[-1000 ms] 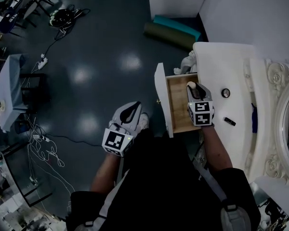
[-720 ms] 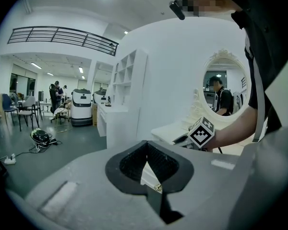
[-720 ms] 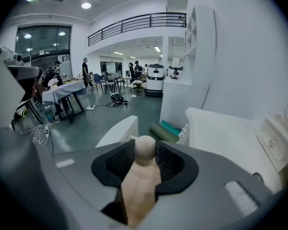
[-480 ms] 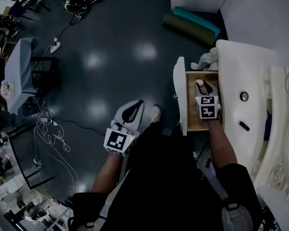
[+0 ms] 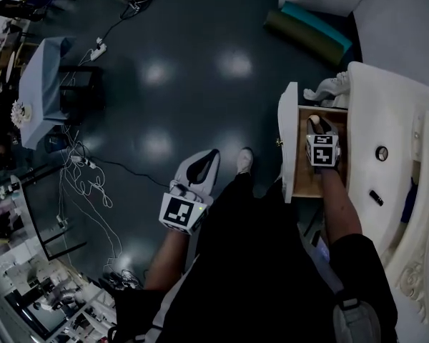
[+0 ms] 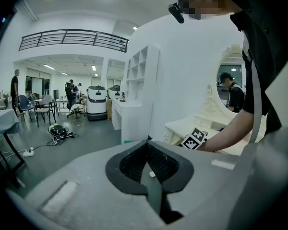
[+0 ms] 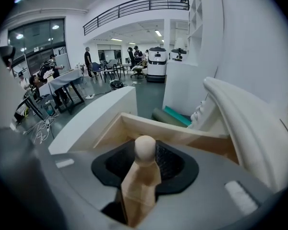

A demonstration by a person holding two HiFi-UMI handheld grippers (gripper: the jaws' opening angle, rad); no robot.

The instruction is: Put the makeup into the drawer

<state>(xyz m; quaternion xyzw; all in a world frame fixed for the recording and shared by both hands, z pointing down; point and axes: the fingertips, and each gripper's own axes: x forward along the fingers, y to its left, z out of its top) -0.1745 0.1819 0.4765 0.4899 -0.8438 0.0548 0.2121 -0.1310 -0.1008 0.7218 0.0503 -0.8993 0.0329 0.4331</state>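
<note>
1. Right gripper (image 7: pixel 145 159) pinches a beige, round-capped makeup bottle (image 7: pixel 141 181) and tilts down within the open, white-fronted wooden drawer (image 7: pixel 182 137), probably low enough for a gentle release.
2. Left gripper (image 6: pixel 148 170) has its jaws pressed together on nothing and hangs well outside the drawer, clear of the work.

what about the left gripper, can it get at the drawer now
Probably not yet: the left gripper hangs shut over the floor, outside the drawer, and the right gripper, holding the makeup, fills the opening.
</note>
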